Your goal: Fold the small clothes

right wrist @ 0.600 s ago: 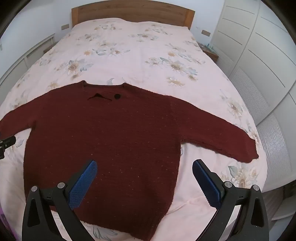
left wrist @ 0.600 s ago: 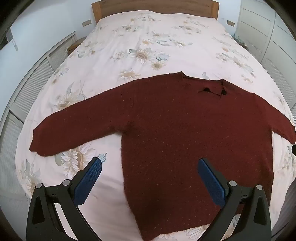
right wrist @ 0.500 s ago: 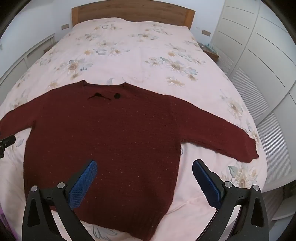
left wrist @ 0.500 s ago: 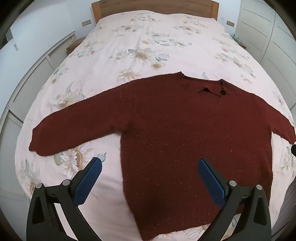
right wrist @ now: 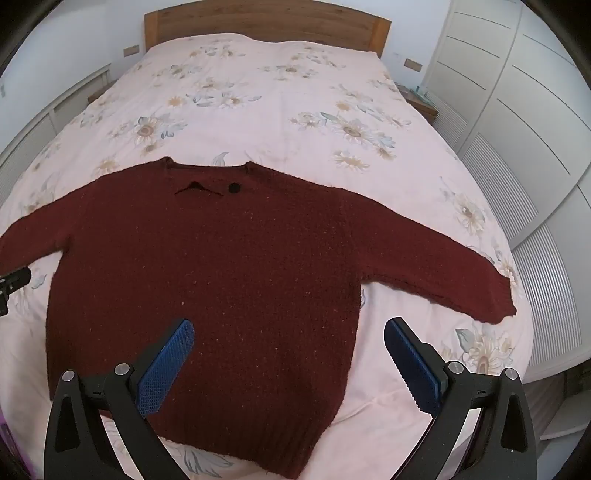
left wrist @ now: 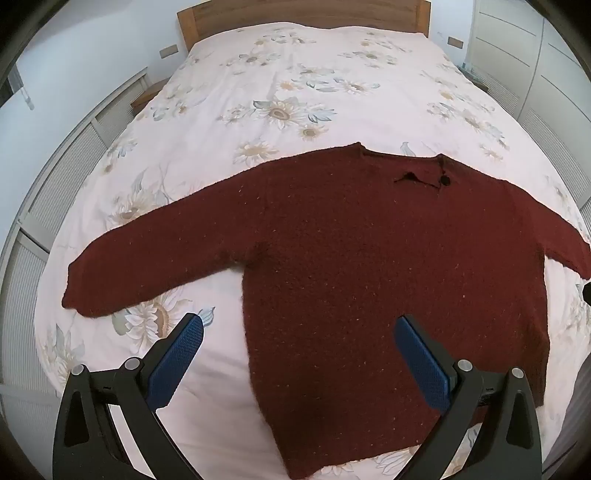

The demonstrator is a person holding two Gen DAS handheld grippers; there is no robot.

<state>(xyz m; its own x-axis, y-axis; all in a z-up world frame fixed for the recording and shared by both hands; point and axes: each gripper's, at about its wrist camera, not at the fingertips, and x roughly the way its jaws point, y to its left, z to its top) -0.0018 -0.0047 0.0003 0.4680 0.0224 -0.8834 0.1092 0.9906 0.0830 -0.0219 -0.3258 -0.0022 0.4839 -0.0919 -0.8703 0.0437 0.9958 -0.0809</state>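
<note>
A dark red knitted sweater lies flat on the bed, neck away from me and both sleeves spread out; it also shows in the right wrist view. My left gripper is open and empty, hovering above the sweater's lower left side, near the left sleeve. My right gripper is open and empty above the lower right side, near the right sleeve. A black button sits at the neck.
The bed has a pink floral cover and a wooden headboard. White wardrobe doors stand at the right. A low white unit runs along the left. The bed edge lies close below the sweater's hem.
Both views have shifted very slightly; the sweater lies the same and both grippers stay open.
</note>
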